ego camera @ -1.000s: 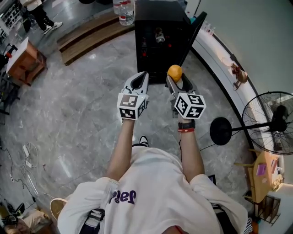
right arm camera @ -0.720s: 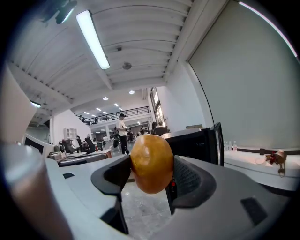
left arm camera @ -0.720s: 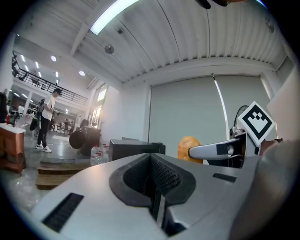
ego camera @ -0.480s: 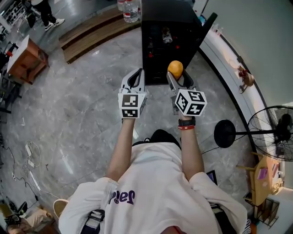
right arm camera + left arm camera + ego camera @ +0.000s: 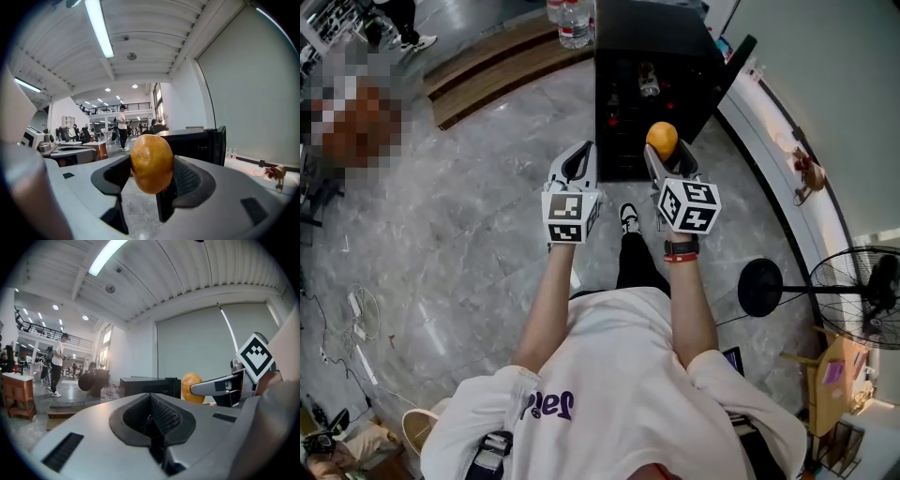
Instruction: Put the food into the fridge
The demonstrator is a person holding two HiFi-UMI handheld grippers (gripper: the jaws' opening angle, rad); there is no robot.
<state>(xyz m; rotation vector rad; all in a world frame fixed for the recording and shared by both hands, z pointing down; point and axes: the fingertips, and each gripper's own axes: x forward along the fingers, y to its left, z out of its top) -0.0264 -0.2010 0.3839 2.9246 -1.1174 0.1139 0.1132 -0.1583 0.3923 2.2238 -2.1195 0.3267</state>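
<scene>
Stone floor (image 5: 478,234) lies below; right gripper (image 5: 667,156) pinches the orange (image 5: 662,139), left gripper (image 5: 579,161) closed and empty. Bumping the fridge (image 5: 649,26) ahead could knock the orange loose.

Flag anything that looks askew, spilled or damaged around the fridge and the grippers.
Nothing stands out. The right gripper holds the orange between its fingers. The left gripper is shut and empty. The black fridge stands upright with its door open, and no spill shows on the floor.

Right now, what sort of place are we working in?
Probably a big open lab or workshop hall, not a kitchen: a black fridge stands open on grey stone floor, a pedestal fan nearby, a railed mezzanine behind.
</scene>
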